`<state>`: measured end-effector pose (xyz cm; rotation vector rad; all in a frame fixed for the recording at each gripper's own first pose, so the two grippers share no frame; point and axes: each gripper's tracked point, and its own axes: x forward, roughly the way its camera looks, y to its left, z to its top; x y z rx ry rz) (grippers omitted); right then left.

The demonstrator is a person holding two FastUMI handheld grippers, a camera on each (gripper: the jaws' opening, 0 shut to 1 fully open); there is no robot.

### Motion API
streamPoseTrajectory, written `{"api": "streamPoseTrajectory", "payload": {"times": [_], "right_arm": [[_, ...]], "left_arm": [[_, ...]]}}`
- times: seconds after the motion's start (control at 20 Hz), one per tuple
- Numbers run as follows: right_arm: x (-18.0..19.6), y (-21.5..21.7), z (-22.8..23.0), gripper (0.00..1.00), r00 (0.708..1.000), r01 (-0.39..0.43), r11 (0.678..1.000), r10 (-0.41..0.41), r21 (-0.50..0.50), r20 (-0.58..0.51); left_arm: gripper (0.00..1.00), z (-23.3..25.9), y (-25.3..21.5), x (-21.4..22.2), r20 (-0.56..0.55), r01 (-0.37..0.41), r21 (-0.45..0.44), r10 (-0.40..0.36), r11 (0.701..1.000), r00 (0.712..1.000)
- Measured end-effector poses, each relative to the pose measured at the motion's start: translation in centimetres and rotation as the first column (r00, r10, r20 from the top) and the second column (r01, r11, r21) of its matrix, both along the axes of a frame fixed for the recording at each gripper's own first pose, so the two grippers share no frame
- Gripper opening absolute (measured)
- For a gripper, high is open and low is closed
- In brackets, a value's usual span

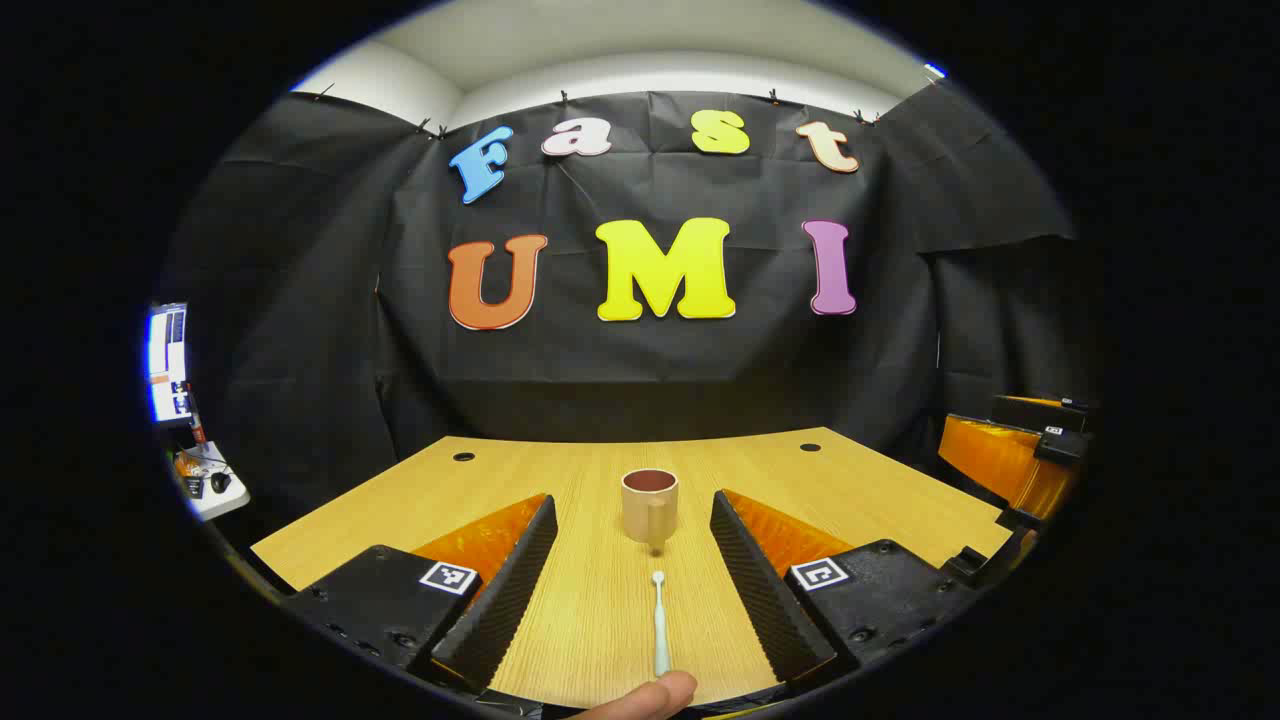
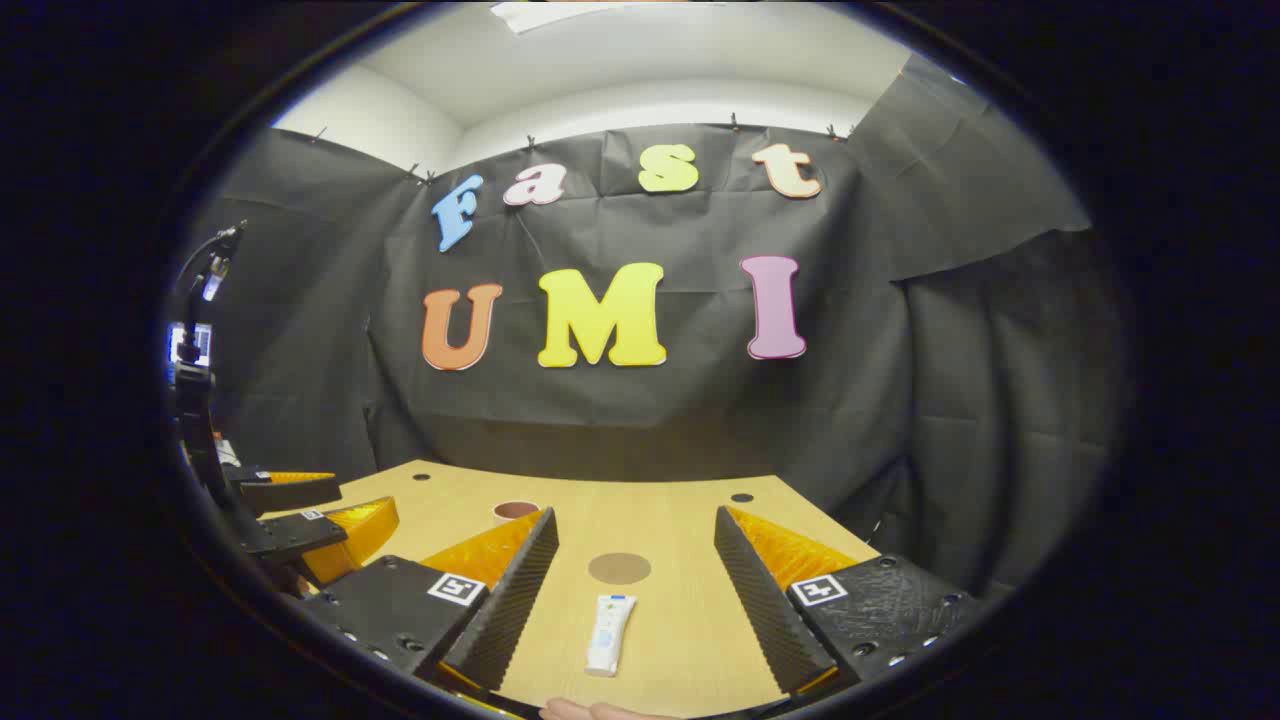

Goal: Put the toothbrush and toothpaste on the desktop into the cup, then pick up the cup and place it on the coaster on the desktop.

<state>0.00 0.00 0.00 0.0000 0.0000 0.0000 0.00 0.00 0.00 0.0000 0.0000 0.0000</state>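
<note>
A beige cup (image 1: 650,506) with a dark inside stands upright on the wooden desktop (image 1: 880,480), straight ahead of my left gripper (image 1: 632,545). A white toothbrush (image 1: 659,623) lies on the wood between that gripper's open fingers, its head toward the cup. In the right gripper view a white toothpaste tube (image 2: 609,620) lies between the open fingers of my right gripper (image 2: 636,560). Just beyond the tube is a round brown coaster (image 2: 619,568). The cup's rim (image 2: 515,510) peeks over the right gripper's left finger. Neither gripper holds anything.
The other gripper (image 1: 1010,455) hangs at the right edge of the left gripper view, and at the far left (image 2: 290,510) of the right gripper view. A fingertip (image 1: 640,698) shows at the bottom. Cable holes (image 1: 463,456) mark the desk's far edge.
</note>
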Motion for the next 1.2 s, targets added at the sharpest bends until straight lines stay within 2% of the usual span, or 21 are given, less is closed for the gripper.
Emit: {"api": "streamPoseTrajectory", "payload": {"times": [0.05,0.3,0.45,0.6,0.7,0.75,0.8,1.15,1.2], "right_arm": [[-0.1,0.1,-0.2,0.93,1.0,-0.003,1.0,0.003,-0.002,-0.001],[-0.4,0.0,-0.3,0.97,1.0,-0.001,0.999,0.001,-0.036,-0.002],[-0.3,-0.7,-0.7,0.95,1.0,0.008,1.0,-0.008,-0.021,-0.01],[0.0,-1.7,-1.2,0.97,1.0,0.022,1.0,-0.022,-0.003,-0.02],[0.3,-2.0,-1.6,0.95,0.999,0.022,1.0,-0.022,0.001,-0.028],[0.4,-2.0,-1.7,0.95,0.999,0.017,1.0,-0.017,0.006,-0.03],[0.4,-2.1,-1.8,0.95,0.999,0.016,1.0,-0.016,0.006,-0.028],[0.5,-2.6,-2.5,0.97,0.999,0.021,1.0,-0.02,0.003,-0.033],[0.6,-2.7,-2.6,0.95,0.999,0.023,1.0,-0.023,0.003,-0.034]], "left_arm": [[0.98,-0.1,0.1,0.0,-0.001,-0.002,0.002,0.002,1.0,1.0],[0.98,0.0,0.7,0.0,0.004,-0.013,0.001,0.013,1.0,1.0],[0.98,0.0,0.4,0.3,0.006,0.008,-0.02,-0.008,1.0,1.0],[0.98,-0.2,0.5,0.5,-0.005,0.005,-0.012,-0.005,1.0,1.0],[0.98,-0.3,0.5,0.4,-0.008,0.008,-0.008,-0.008,1.0,1.0],[0.93,-0.2,0.2,0.3,-0.003,0.014,-0.005,-0.014,1.0,1.0],[0.98,-0.1,0.3,0.2,-0.001,0.013,-0.001,-0.013,1.0,1.0],[0.98,-0.5,-0.1,0.5,-0.007,0.016,0.001,-0.016,1.0,1.0],[0.98,-0.9,0.1,0.7,-0.018,0.013,-0.012,-0.013,1.0,1.0]]}}
